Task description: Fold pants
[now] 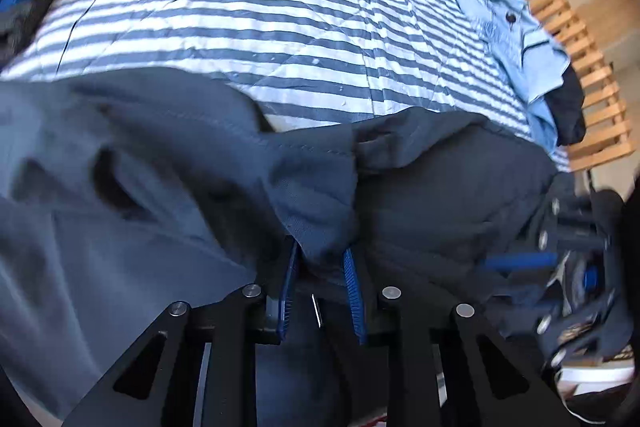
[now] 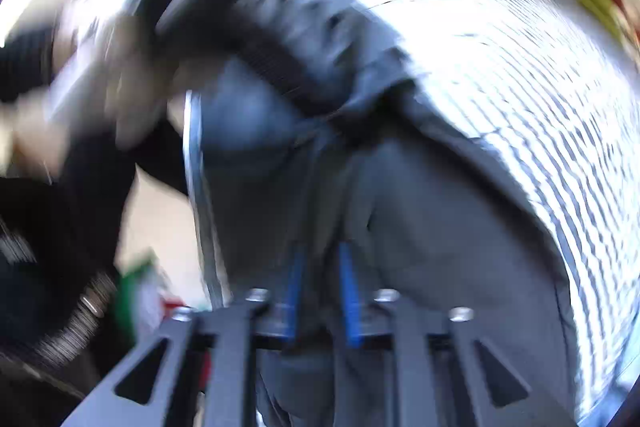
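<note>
Presently, we list:
Pants: dark grey-blue cloth pants bunched on our blue-and-white striped quilt.
Left gripper: narrow, pinching pants cloth.
Right gripper: narrow; blur, we cannot tell its grip.

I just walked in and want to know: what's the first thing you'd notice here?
The big blue-and-white striped bedspread fills the top of the left view. Dark grey pants lie crumpled across its near edge, a bunch of the cloth caught in the left gripper. At the far right sits a light blue garment beside wooden slats.
</note>
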The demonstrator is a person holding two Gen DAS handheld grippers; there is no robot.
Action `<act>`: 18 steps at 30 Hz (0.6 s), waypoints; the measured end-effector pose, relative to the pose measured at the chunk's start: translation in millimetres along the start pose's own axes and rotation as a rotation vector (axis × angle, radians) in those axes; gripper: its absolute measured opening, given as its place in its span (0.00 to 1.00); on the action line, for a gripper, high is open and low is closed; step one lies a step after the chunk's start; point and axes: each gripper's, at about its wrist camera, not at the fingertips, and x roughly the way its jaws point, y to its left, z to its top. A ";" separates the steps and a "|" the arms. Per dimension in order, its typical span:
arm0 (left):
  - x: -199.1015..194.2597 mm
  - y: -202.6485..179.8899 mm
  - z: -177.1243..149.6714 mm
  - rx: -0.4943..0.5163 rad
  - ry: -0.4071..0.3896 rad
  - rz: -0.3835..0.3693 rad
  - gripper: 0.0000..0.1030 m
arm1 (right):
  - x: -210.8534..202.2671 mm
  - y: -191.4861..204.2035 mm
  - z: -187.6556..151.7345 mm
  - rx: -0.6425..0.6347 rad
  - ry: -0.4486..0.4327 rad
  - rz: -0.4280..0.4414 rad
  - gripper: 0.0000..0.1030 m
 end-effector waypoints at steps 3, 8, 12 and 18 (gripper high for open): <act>-4.4 1.0 -10.0 0.020 -0.017 0.006 0.20 | 2.4 -24.7 23.7 0.112 -0.009 0.038 0.25; -9.3 3.2 -18.3 0.045 -0.025 -0.006 0.20 | 48.1 -43.8 55.3 0.152 0.090 0.121 0.16; -11.1 11.0 -24.1 0.044 -0.018 -0.022 0.20 | 65.4 -76.5 78.9 0.236 0.039 0.035 0.07; -48.5 23.1 -28.4 0.085 -0.109 0.006 0.36 | 45.4 -100.7 85.6 0.300 -0.009 0.050 0.07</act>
